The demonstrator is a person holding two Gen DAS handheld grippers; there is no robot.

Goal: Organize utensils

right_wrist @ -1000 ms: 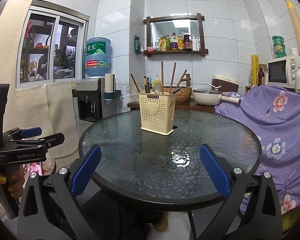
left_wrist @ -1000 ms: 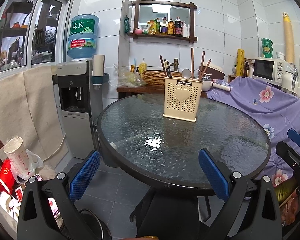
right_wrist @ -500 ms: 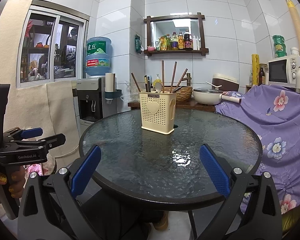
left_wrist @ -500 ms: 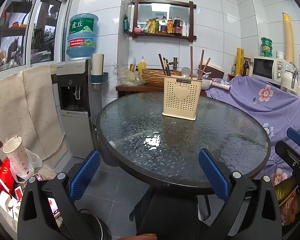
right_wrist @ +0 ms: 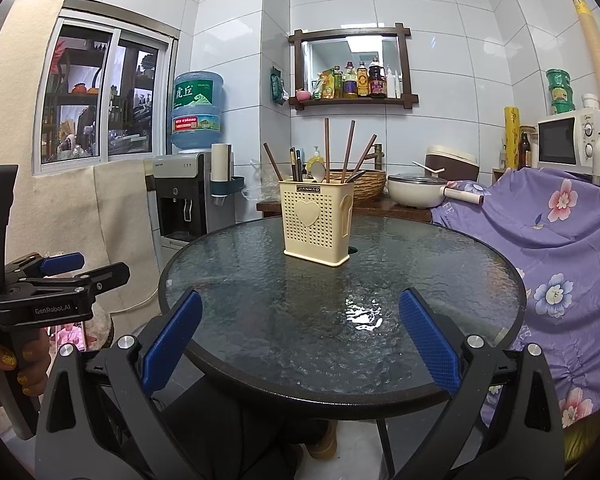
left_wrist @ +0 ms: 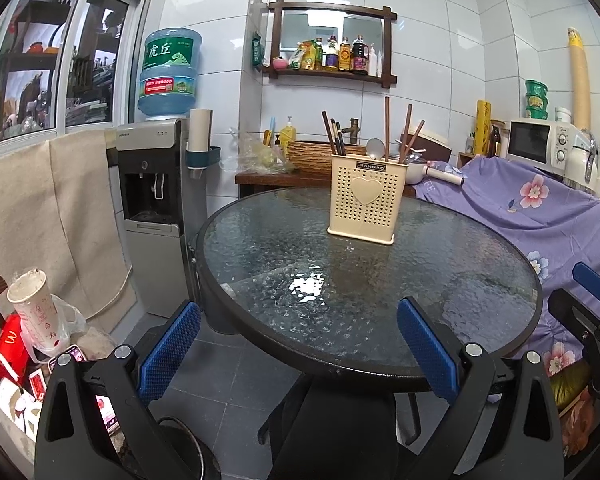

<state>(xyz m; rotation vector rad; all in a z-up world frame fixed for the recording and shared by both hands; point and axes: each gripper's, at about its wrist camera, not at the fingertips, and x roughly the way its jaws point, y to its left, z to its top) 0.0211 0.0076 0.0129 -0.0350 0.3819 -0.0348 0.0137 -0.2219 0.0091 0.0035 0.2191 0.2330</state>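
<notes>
A cream perforated utensil holder (left_wrist: 366, 200) with a heart on its front stands on the far part of a round glass table (left_wrist: 480, 280). Brown chopsticks (left_wrist: 387, 128) and a metal spoon (left_wrist: 375, 148) stick up out of it. The holder also shows in the right wrist view (right_wrist: 315, 222) with chopsticks (right_wrist: 327, 148) in it. My left gripper (left_wrist: 300, 334) is open and empty, held back at the table's near edge. My right gripper (right_wrist: 300, 328) is open and empty, also at the near edge. The left gripper's body shows at the left of the right wrist view (right_wrist: 60, 292).
A water dispenser (left_wrist: 156, 208) stands left of the table. A purple floral cloth (left_wrist: 540, 208) covers furniture on the right, with a microwave (left_wrist: 536, 142) behind it. A wooden side table with a basket (right_wrist: 364, 188) and a white pot (right_wrist: 416, 196) stands behind the glass table.
Both views have shifted only slightly; the holder sits a little higher in the left wrist view. Both grippers stay open and empty.
</notes>
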